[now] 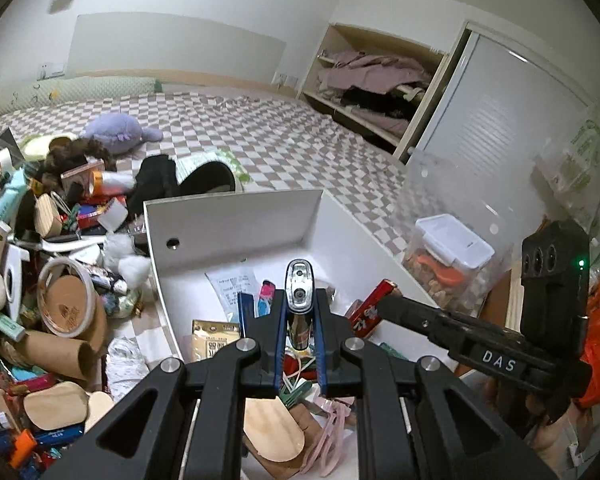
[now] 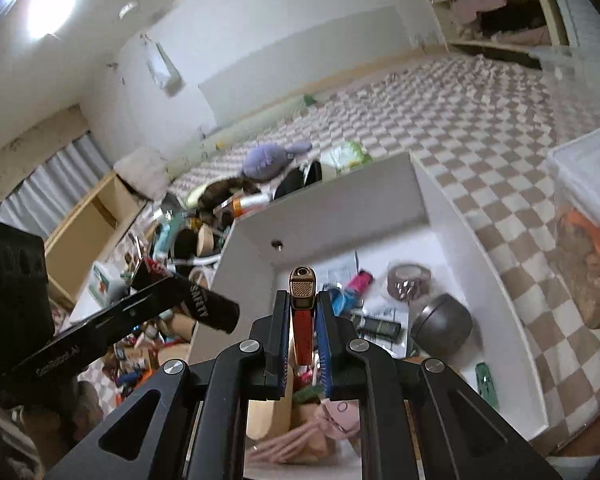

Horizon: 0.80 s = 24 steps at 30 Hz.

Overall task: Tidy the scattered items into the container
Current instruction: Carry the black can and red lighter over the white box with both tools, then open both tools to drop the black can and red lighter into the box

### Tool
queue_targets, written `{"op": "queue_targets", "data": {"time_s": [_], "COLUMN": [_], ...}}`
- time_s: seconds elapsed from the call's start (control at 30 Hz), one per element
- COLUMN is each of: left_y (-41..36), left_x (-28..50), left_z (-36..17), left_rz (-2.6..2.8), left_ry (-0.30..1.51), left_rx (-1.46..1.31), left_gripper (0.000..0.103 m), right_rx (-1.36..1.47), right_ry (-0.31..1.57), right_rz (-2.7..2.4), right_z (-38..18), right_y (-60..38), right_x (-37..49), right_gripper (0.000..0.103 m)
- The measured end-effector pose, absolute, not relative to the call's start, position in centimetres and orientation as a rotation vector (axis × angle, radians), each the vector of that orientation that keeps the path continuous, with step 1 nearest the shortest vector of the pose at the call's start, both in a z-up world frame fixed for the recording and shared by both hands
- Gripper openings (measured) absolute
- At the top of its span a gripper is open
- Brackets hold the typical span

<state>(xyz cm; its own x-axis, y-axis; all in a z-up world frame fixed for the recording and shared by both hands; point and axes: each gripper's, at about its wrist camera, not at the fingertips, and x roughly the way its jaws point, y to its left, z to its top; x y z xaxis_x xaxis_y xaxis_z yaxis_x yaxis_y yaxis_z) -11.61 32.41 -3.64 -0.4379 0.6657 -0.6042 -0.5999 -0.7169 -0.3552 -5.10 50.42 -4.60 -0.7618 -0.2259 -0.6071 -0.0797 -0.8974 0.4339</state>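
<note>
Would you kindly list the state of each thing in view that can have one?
Left gripper: jaws shut on the silver lighter, held above the white box.
Right gripper: jaws shut on the red lighter, also above the box.
White box: open, partly filled.
Clear tub: lid on.
Grey tin: closed, inside the box.
Wardrobe: open, clothes showing.

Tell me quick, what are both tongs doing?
Left tongs: closed on a silver lighter.
Right tongs: closed on a red lighter.
</note>
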Motion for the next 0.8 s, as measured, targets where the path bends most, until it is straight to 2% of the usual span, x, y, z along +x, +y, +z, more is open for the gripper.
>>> {"op": "queue_targets", "data": {"time_s": [0.17,0.27,0.8], "left_y": [33.3,33.8,35.4], "left_x": [-11.7,-11.6,-11.1], "left_z": [-5.0,-5.7,-6.9], "left_rz": [2.158,2.156,2.141], "left_ry": [-0.087,-0.071,-0.044], "left_rx": [-1.003,-1.019,-1.06], "left_gripper": [0.012,0.012,0.012], "right_rx": [1.141,1.186,1.396], "right_ry": [-0.657,-0.709,-0.576], "right_rz": [-2.728,-2.657,-2.724], "right_z": [-6.1,-6.9,-7.8], "right_y": [50.0,50.2,50.7], "right_x": [-5.6,-5.9,-5.9], "right_gripper": [0.014,0.014,0.014]}}
